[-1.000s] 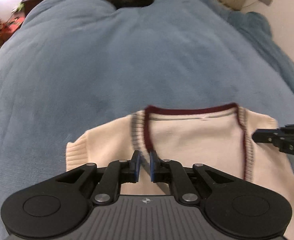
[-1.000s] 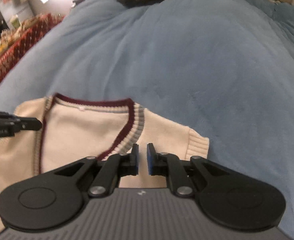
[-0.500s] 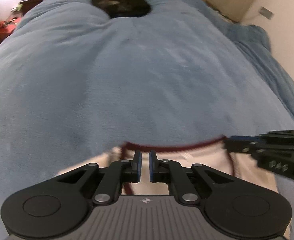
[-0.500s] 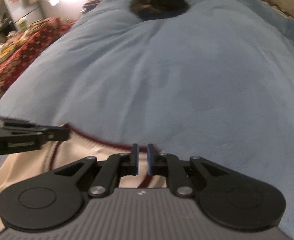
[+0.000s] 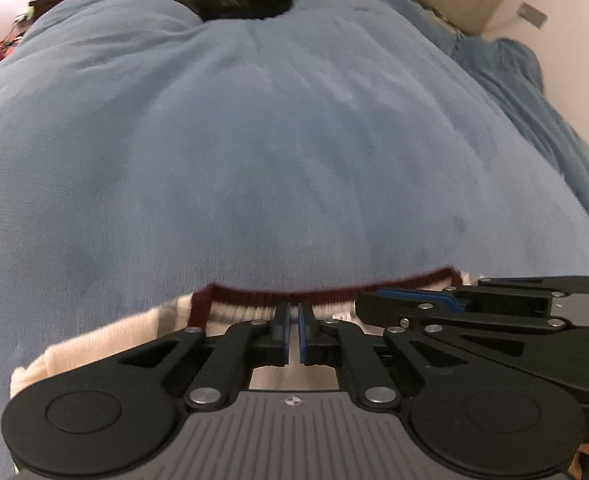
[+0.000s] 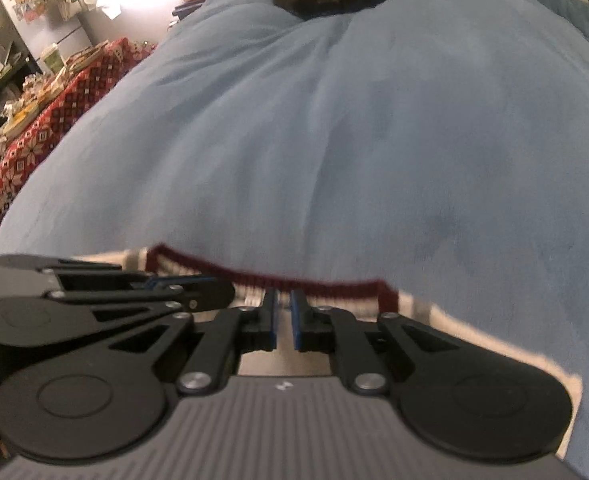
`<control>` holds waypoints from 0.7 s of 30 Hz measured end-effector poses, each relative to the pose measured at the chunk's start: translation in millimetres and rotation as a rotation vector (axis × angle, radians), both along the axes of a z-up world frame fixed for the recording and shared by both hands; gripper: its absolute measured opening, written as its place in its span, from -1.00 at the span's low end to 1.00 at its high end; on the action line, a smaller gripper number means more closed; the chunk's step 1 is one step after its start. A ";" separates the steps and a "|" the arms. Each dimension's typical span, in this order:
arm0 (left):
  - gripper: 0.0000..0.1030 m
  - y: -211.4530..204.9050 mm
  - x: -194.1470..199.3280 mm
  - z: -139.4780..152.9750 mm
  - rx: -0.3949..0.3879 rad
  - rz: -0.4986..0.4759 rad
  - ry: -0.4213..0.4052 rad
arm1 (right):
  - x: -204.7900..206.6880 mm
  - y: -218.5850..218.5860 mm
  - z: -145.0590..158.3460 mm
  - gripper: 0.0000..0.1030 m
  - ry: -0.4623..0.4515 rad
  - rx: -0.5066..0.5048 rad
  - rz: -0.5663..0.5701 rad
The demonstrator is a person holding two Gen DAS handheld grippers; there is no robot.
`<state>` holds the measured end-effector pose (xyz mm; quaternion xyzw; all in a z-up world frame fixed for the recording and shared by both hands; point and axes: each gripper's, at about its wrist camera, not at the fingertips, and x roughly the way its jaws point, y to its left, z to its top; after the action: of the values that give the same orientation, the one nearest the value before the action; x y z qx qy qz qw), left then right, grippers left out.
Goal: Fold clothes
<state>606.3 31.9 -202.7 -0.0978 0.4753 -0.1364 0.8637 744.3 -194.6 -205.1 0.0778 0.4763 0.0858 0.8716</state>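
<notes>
On the blue blanket, cream sweater, left tongs and right tongs together at its maroon collar

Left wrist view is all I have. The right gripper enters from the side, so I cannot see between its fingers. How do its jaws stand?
Observer: In the right wrist view the right gripper has its jaws almost together, with the tips at the maroon collar edge of the cream sweater vest. Whether they pinch the knit, I cannot tell.
Operator: Does the vest continue past that gripper?
Observer: Yes. A cream strip lies on the blue blanket, on the side away from the left gripper.
Operator: What stands beyond the bed on the left gripper's side?
Observer: A pale cabinet with pictures stuck on it.
</notes>
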 end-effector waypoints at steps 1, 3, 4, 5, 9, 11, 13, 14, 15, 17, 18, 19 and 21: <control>-0.87 1.6 -1.7 7.3 -0.019 0.001 -0.008 | 0.2 -2.5 5.8 -0.80 -0.009 0.006 -0.002; -0.87 7.3 -9.4 24.2 -0.040 -0.017 -0.028 | -6.6 -12.4 23.3 -0.80 -0.033 0.019 -0.007; -0.87 11.4 -17.2 32.3 -0.049 -0.030 -0.038 | -11.7 -18.1 31.7 -0.80 -0.041 0.025 -0.009; -0.83 15.5 -26.9 39.3 -0.047 -0.041 -0.047 | -20.1 -25.2 39.6 -0.80 -0.042 0.032 -0.013; -0.81 31.6 -74.3 50.3 0.013 -0.061 -0.043 | -66.7 -55.7 56.6 -0.80 -0.033 0.026 -0.062; -0.81 44.7 -99.0 47.6 0.031 -0.033 -0.027 | -94.6 -68.2 56.7 -0.80 -0.018 0.007 -0.097; -0.81 59.0 -120.3 43.5 0.051 0.002 -0.014 | -119.7 -79.1 51.9 -0.80 -0.009 -0.008 -0.126; -0.81 65.4 -129.0 40.9 0.062 0.015 -0.013 | -131.0 -83.2 48.7 -0.80 -0.002 -0.022 -0.134; -0.81 71.7 -135.4 36.8 0.076 0.032 -0.009 | -139.0 -86.2 45.0 -0.80 0.005 -0.043 -0.139; -0.81 82.6 -137.7 25.5 0.086 0.069 0.011 | -146.1 -91.5 36.2 -0.80 0.021 -0.058 -0.146; -0.82 86.8 -135.9 19.8 0.089 0.083 0.019 | -146.7 -93.3 32.8 -0.80 0.022 -0.058 -0.150; -0.82 88.8 -131.4 15.8 0.089 0.087 0.020 | -143.8 -94.0 30.3 -0.80 0.017 -0.066 -0.151; -0.82 91.5 -121.3 8.2 0.094 0.091 0.019 | -130.1 -95.8 26.0 -0.80 0.005 -0.097 -0.154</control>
<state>485.0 123.4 -194.5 -0.0798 0.4846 -0.0734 0.8680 614.2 -290.3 -179.1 0.0721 0.4746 -0.0050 0.8772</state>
